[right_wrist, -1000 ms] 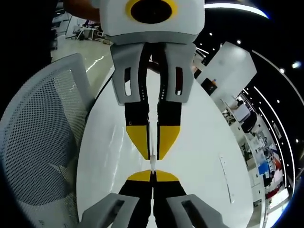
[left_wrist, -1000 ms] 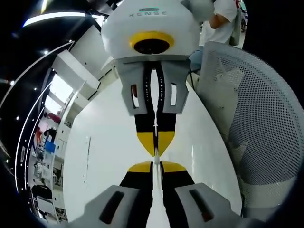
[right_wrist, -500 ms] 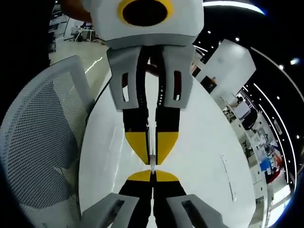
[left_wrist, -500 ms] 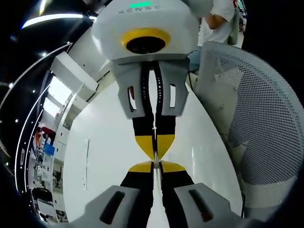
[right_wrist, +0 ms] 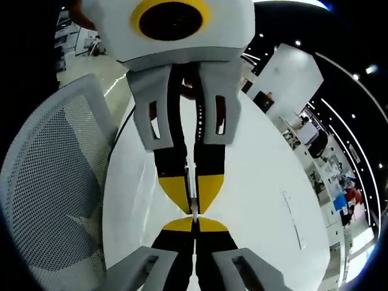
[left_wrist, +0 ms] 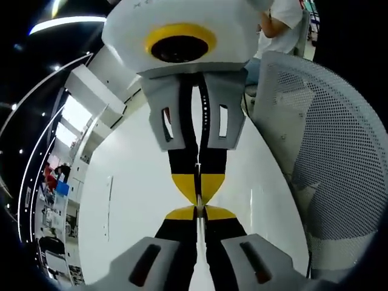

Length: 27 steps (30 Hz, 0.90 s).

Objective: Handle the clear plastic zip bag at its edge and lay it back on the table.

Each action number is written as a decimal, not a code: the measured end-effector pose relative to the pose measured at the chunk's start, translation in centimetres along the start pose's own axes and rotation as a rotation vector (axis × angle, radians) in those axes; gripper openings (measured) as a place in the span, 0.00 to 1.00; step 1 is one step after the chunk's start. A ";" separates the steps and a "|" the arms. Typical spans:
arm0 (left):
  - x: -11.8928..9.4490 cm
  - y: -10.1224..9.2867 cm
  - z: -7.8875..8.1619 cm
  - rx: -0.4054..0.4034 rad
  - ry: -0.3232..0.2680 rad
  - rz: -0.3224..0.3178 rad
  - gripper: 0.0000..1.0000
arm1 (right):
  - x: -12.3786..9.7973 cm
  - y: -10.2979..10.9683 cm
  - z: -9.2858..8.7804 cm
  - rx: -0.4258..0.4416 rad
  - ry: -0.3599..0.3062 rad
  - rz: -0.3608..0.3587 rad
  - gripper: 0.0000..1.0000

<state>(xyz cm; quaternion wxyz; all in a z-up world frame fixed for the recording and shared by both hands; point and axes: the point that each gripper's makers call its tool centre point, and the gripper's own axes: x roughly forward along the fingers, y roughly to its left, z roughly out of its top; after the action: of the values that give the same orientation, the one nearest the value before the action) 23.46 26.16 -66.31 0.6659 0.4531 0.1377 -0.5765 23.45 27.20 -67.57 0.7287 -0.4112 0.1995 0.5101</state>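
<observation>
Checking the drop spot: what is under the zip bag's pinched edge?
The white table lies beyond the two grippers; the mesh chair stands beside it. The zip bag itself barely shows.

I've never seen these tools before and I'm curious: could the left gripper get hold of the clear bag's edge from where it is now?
Probably yes, it seems to have it already. The left gripper looks shut on a thin clear edge of the zip bag, tip to tip with the right gripper above the white table. Nothing stands between them.

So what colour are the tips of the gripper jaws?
Yellow, on black fingers; clearest on the right gripper in the left gripper view.
</observation>
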 end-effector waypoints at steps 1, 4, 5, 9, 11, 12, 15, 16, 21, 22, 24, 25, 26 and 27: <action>0.0 -0.1 0.0 -0.016 -0.001 -0.004 0.00 | 0.0 0.0 0.0 0.002 0.002 0.001 0.00; 0.0 -0.3 -0.1 -0.024 0.002 -0.011 0.00 | 0.1 0.2 -0.1 -0.006 0.006 0.005 0.00; 0.0 -0.3 -0.1 -0.023 0.003 -0.012 0.00 | 0.1 0.2 0.0 -0.008 0.005 0.007 0.00; 0.0 -0.5 -0.3 -0.036 0.006 -0.021 0.00 | 0.1 0.3 0.0 -0.013 0.000 0.008 0.00; 0.0 -0.5 -0.4 -0.040 0.010 -0.028 0.00 | 0.1 0.4 0.0 -0.013 -0.001 0.011 0.00; 0.0 -0.6 -0.4 -0.043 0.011 -0.031 0.00 | 0.1 0.4 0.0 -0.015 -0.002 0.012 0.00; 0.0 -0.6 -0.6 -0.052 0.017 -0.038 0.00 | 0.1 0.4 0.0 -0.015 -0.004 0.013 0.00; 0.0 -0.6 -0.6 -0.052 0.017 -0.038 0.00 | 0.1 0.4 0.0 -0.011 -0.006 0.013 0.00; -0.1 -0.5 -0.8 -0.053 0.022 -0.039 0.00 | 0.1 0.3 0.1 -0.009 -0.013 0.010 0.00; -0.1 -0.5 -0.8 -0.054 0.022 -0.039 0.00 | 0.1 0.3 0.1 -0.009 -0.014 0.010 0.00; -0.1 -0.5 -0.9 -0.054 0.022 -0.039 0.00 | 0.1 0.3 0.1 -0.006 -0.016 0.010 0.00; -0.1 -0.5 -1.0 -0.056 0.024 -0.040 0.00 | 0.1 0.3 0.1 -0.006 -0.017 0.010 0.00; -0.1 -0.5 -1.0 -0.056 0.025 -0.040 0.00 | 0.1 0.3 0.1 -0.004 -0.018 0.010 0.00; -0.1 -0.5 -1.0 -0.056 0.026 -0.040 0.00 | 0.1 0.2 0.2 -0.010 -0.019 0.007 0.00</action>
<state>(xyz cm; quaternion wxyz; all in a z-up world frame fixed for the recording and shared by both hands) 23.35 27.04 -67.05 0.6648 0.4390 0.1714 -0.5796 23.25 27.43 -67.62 0.7266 -0.4091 0.1914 0.5178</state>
